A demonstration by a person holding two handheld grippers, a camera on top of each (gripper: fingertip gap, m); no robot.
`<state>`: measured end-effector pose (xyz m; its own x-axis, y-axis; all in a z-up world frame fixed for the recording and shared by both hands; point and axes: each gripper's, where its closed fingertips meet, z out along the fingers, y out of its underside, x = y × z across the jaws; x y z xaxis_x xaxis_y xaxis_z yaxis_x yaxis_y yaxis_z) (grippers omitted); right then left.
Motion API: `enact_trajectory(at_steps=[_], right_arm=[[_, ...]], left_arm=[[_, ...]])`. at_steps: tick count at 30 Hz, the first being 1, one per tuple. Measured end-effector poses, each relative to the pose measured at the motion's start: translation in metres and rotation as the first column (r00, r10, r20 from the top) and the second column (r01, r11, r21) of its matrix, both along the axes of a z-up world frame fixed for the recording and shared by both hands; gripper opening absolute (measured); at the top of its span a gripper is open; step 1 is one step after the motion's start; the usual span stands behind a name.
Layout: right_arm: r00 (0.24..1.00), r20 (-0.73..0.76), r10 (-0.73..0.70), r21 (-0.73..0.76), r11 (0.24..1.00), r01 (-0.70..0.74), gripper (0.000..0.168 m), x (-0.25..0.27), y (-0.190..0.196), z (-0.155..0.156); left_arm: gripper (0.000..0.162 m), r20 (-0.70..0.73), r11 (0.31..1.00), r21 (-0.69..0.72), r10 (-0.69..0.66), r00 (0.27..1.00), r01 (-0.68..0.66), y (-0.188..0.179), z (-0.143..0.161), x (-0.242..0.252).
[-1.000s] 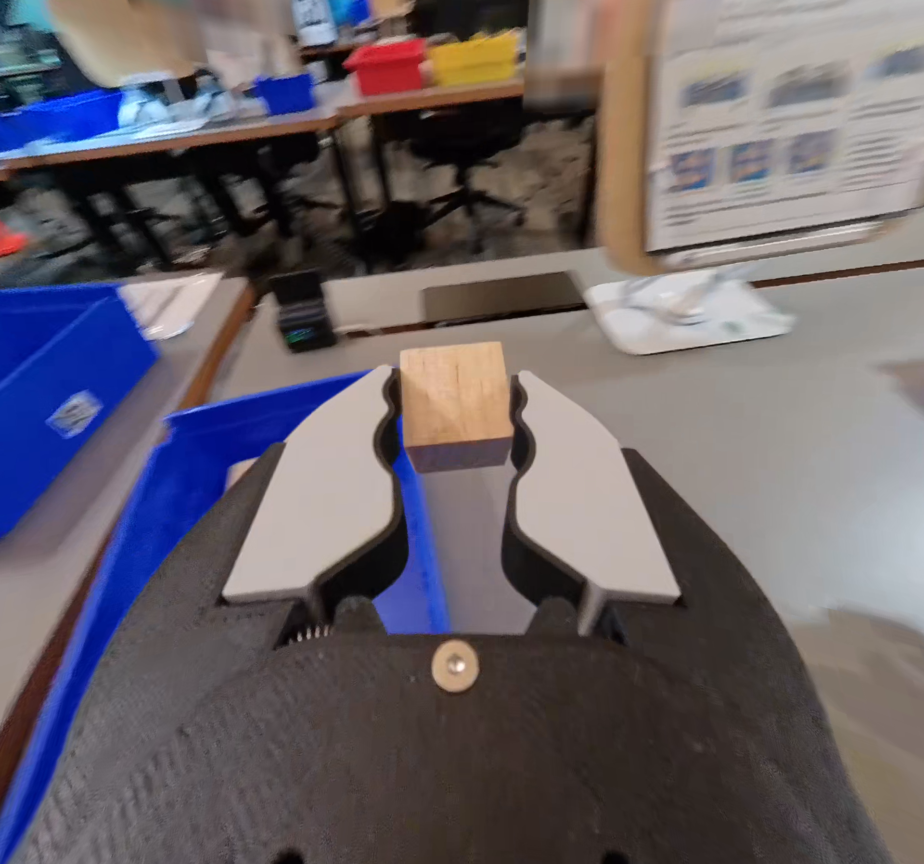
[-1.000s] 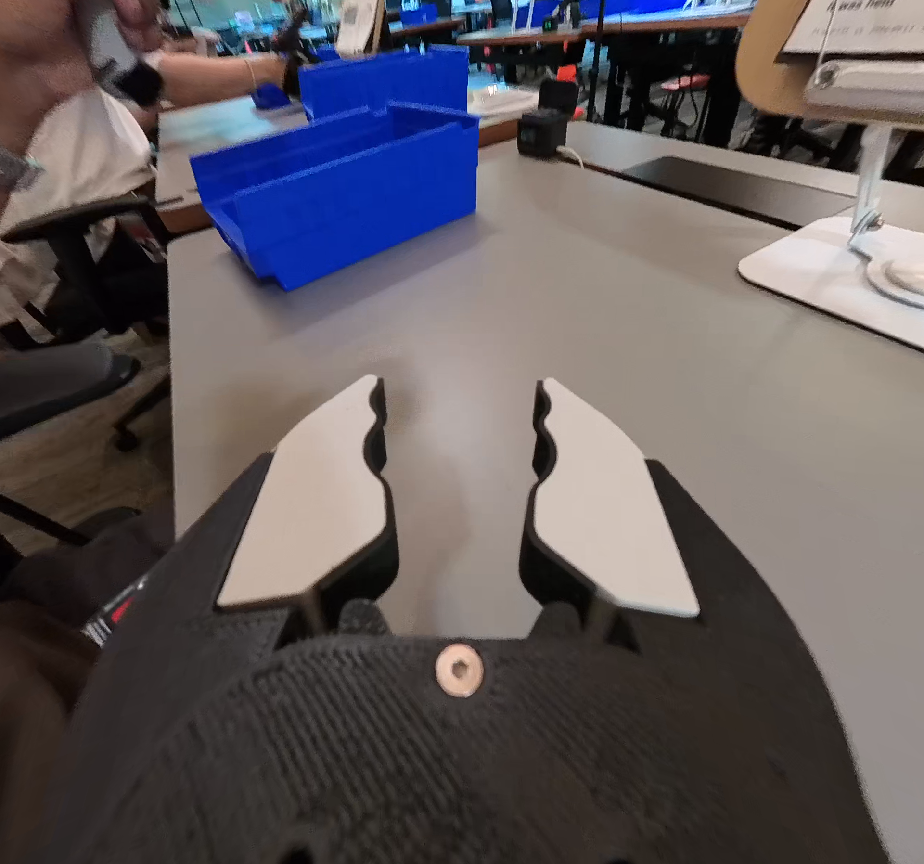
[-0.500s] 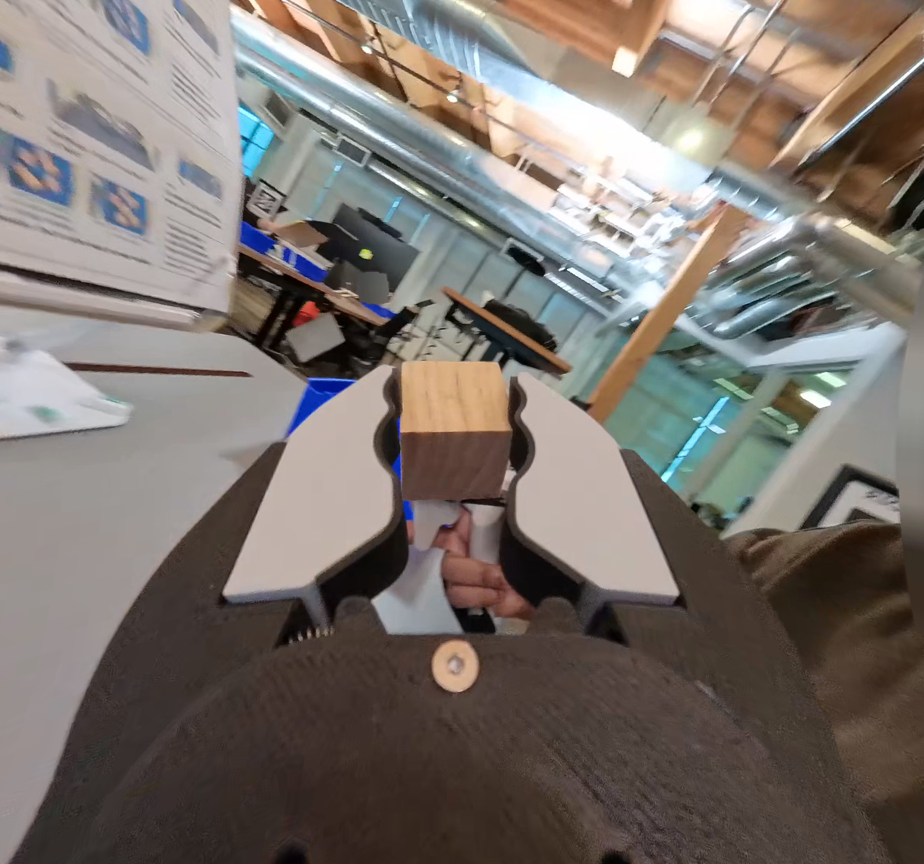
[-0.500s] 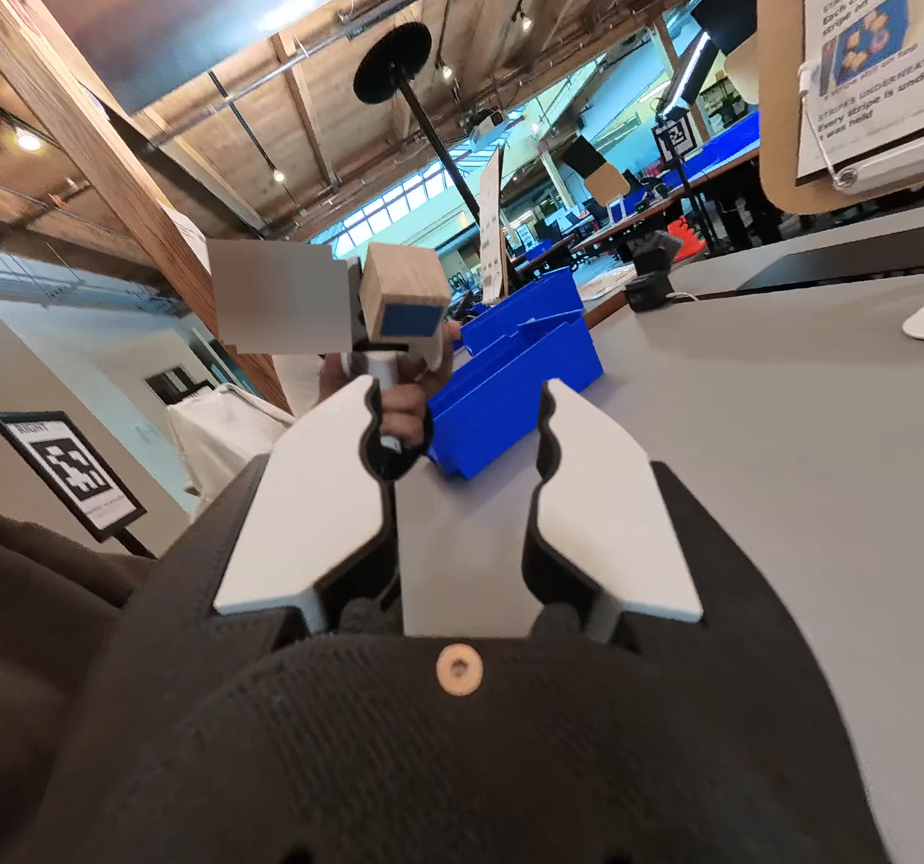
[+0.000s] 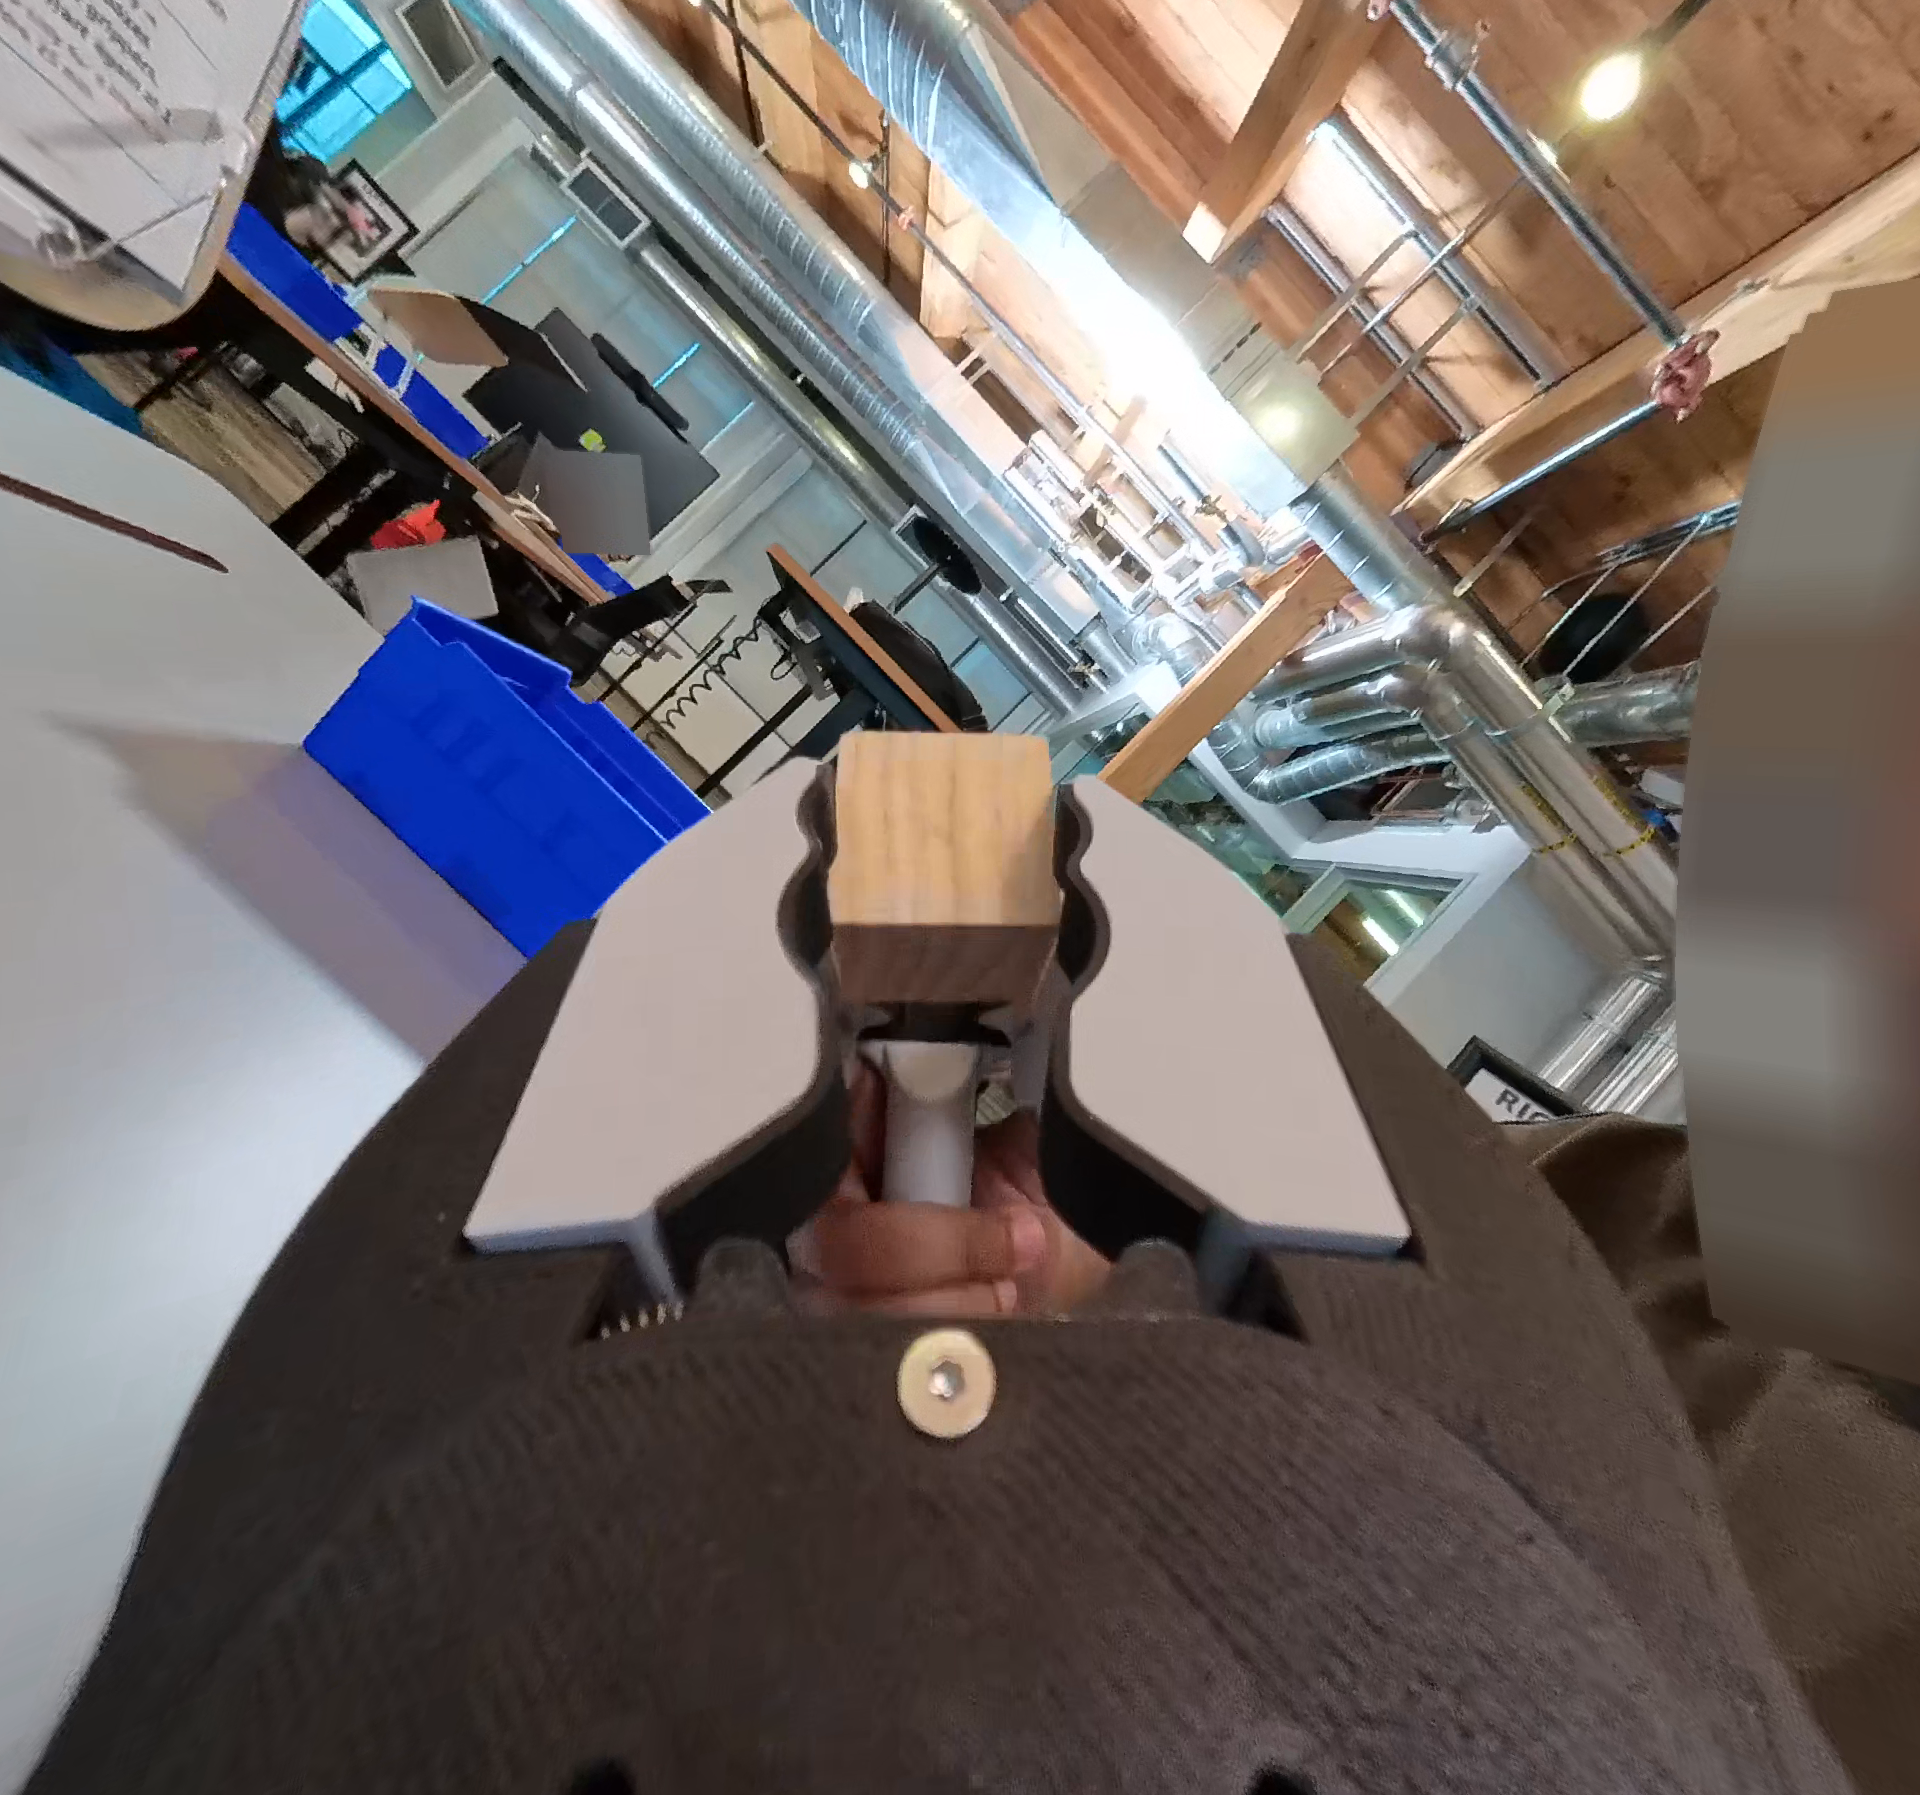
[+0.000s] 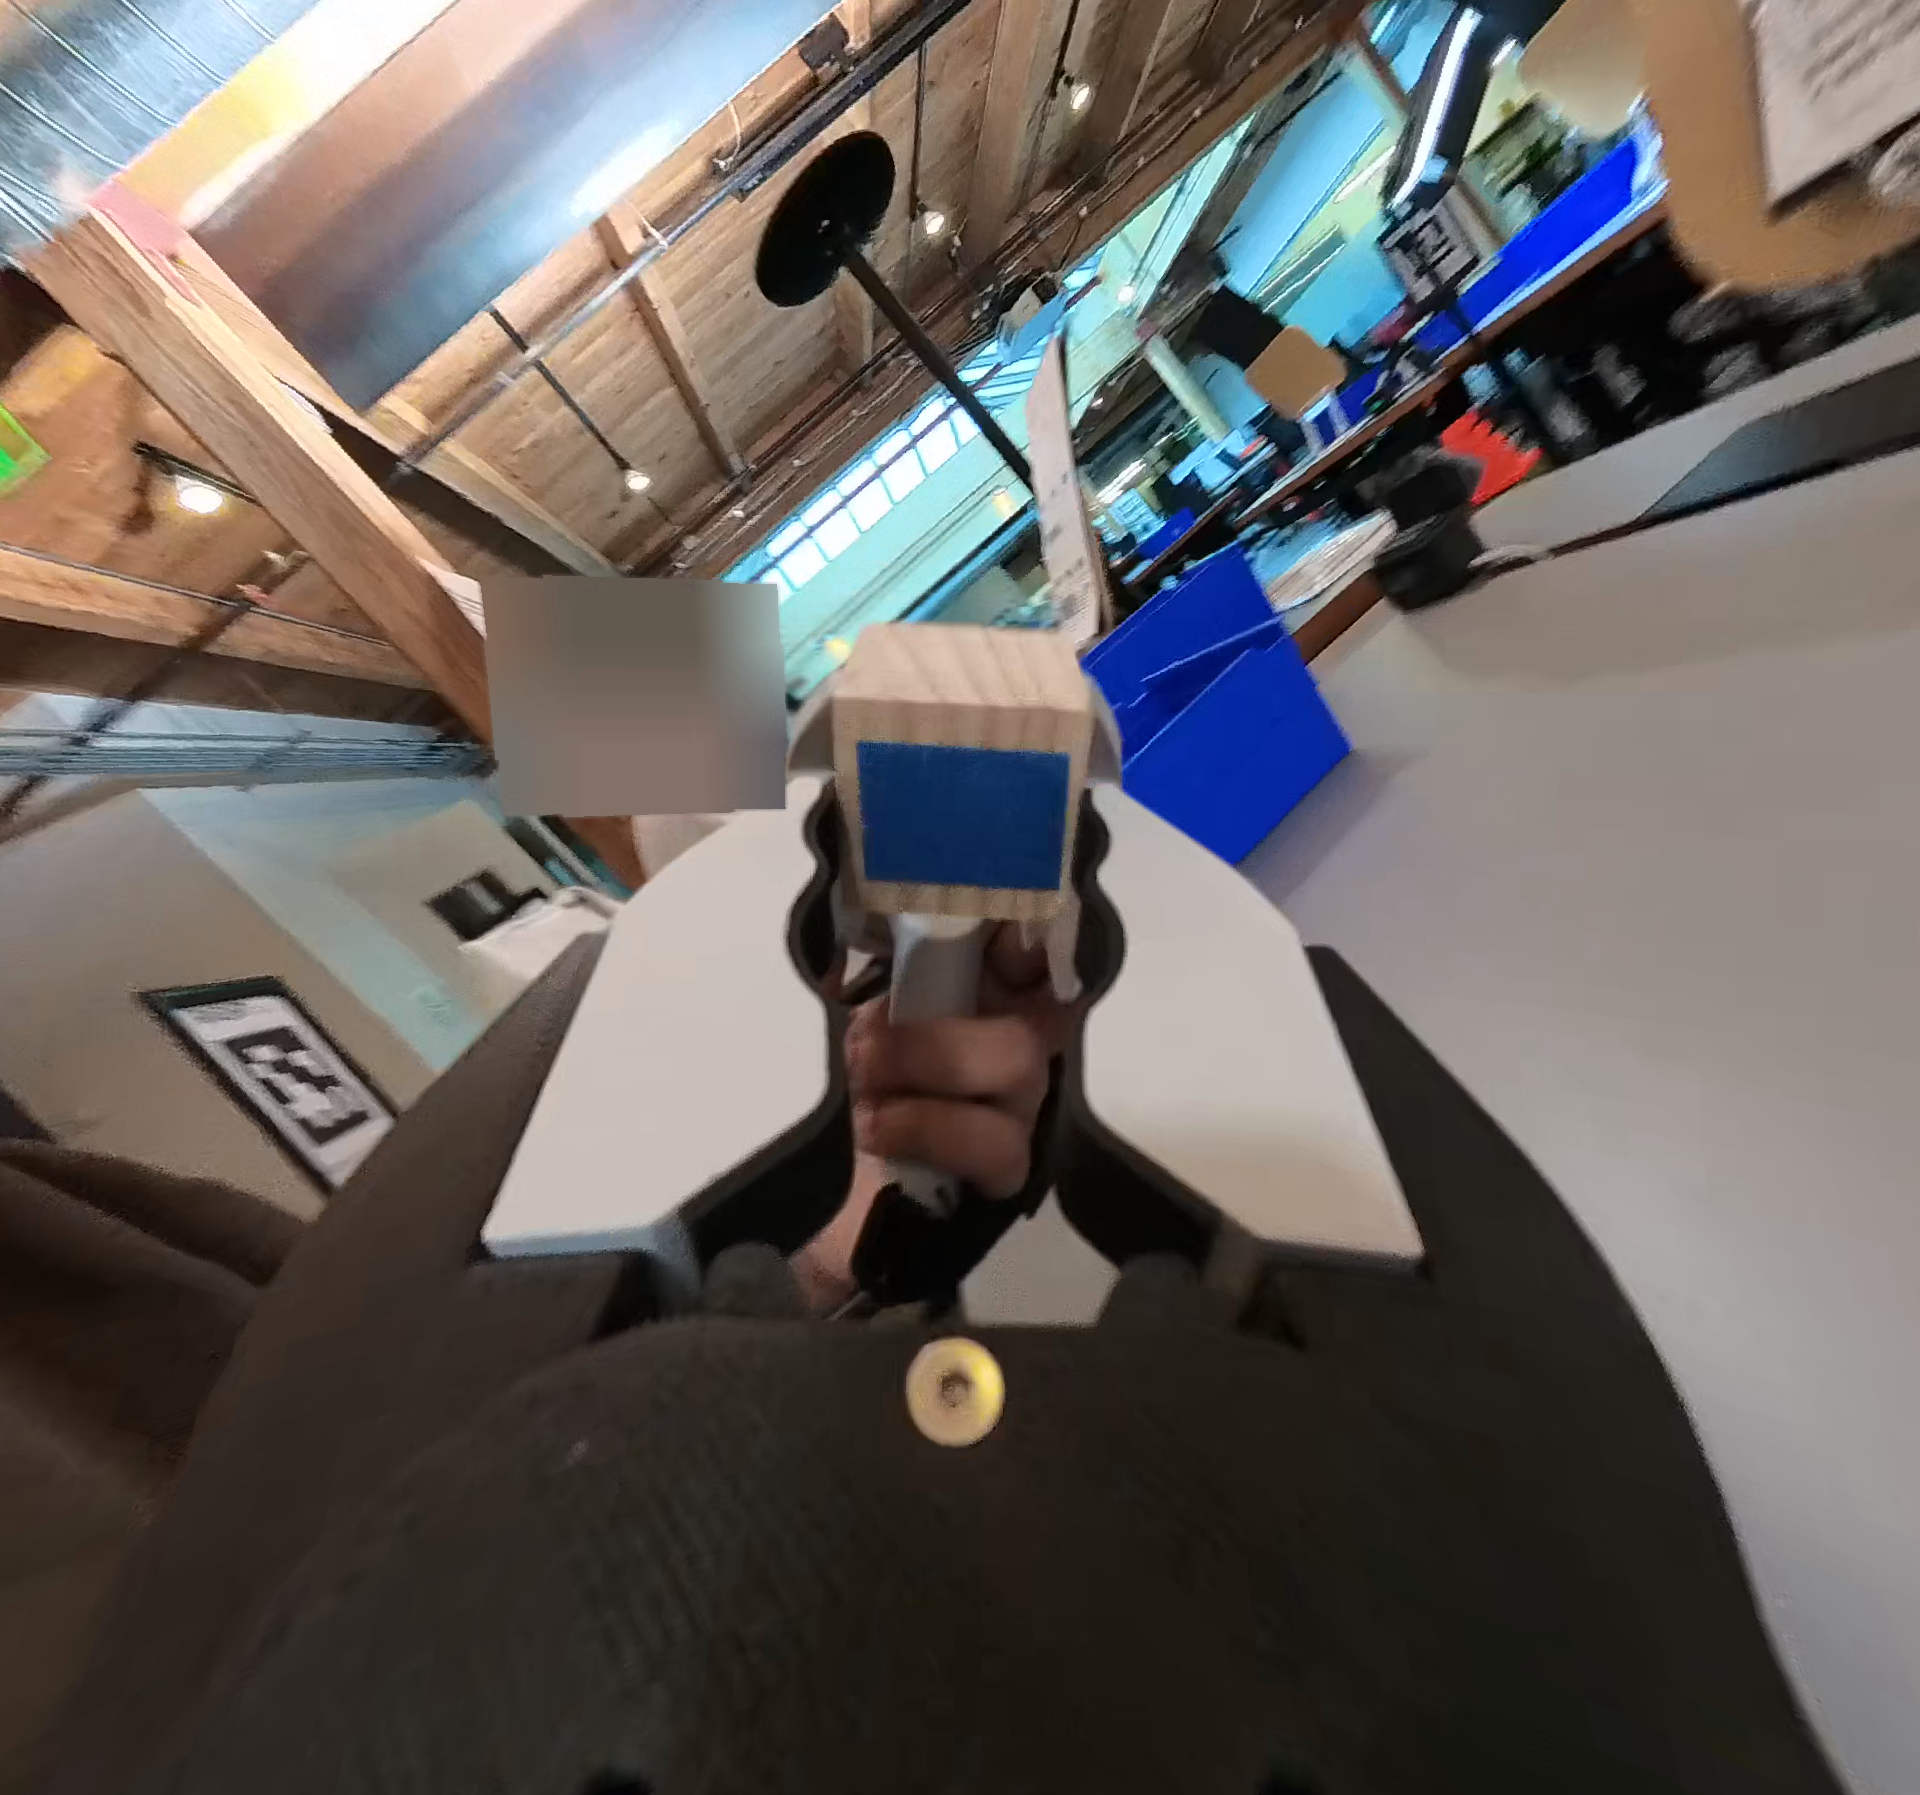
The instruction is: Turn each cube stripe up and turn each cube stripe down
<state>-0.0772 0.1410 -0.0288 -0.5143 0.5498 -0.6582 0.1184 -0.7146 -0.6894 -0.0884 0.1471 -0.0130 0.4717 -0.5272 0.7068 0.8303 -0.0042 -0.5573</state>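
A wooden cube (image 5: 940,841) is held up in the air between both grippers, which face each other. My left gripper (image 5: 940,846) is shut on it, with plain wood faces toward its camera. In the right wrist view the cube (image 6: 961,706) shows a blue stripe face (image 6: 961,815) toward the camera. My right gripper (image 6: 956,846) has its jaws closed against the cube's near sides. The left gripper's white fingers (image 6: 816,743) flank the cube's far part. A hand (image 5: 925,1257) on the right gripper's grey handle shows under the cube.
The grey table (image 5: 156,914) lies below and to the left, with a blue bin (image 5: 488,789) on it. In the right wrist view a blue bin (image 6: 1216,737) stands behind the cube on the table (image 6: 1558,862). A clipboard stand (image 5: 125,83) is at the upper left.
My left gripper lifted the cube off the table and swung it to face the right gripper. My right gripper rose, came up to the cube and closed on it.
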Motion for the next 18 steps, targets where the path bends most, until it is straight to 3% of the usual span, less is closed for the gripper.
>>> enact_trajectory(at_steps=[3, 4, 6, 10, 14, 16, 18], right_arm=[[0.992, -0.019, -0.122, 0.177, 0.976, 0.123, 0.044, 0.000, 0.013, 0.004], [0.986, -0.029, -0.161, 0.250, 0.954, 0.163, 0.044, 0.000, 0.017, 0.003], [0.983, -0.034, -0.182, 0.348, 0.920, 0.182, 0.043, 0.000, 0.019, 0.003], [0.976, -0.041, -0.214, 0.421, 0.882, 0.211, 0.044, 0.002, 0.029, 0.007], [0.950, -0.095, -0.297, 0.503, 0.809, 0.304, 0.044, 0.008, 0.065, 0.030], [0.928, -0.125, -0.352, 0.585, 0.729, 0.355, 0.044, 0.016, 0.095, 0.047], [0.885, -0.126, -0.449, 0.690, 0.601, 0.404, 0.044, 0.026, 0.137, 0.055]], left_arm=[[0.038, 0.022, 1.000, -0.006, -0.019, 1.000, 0.019, 0.001, -0.008, 0.000], [0.024, 0.028, 0.999, 0.011, -0.031, 0.999, 0.031, -0.001, -0.008, 0.001], [0.019, 0.023, 0.999, 0.002, -0.038, 0.999, 0.038, 0.001, -0.010, 0.003], [0.037, -0.009, 1.000, -0.008, -0.027, 1.000, 0.027, 0.002, -0.009, 0.005], [0.051, -0.058, 0.999, -0.052, 0.007, 0.998, -0.010, 0.004, -0.017, 0.003], [0.062, -0.112, 0.997, -0.070, 0.006, 0.994, -0.014, 0.004, -0.019, 0.007], [0.078, -0.174, 0.997, -0.071, 0.000, 0.985, -0.012, 0.003, -0.017, 0.013]])
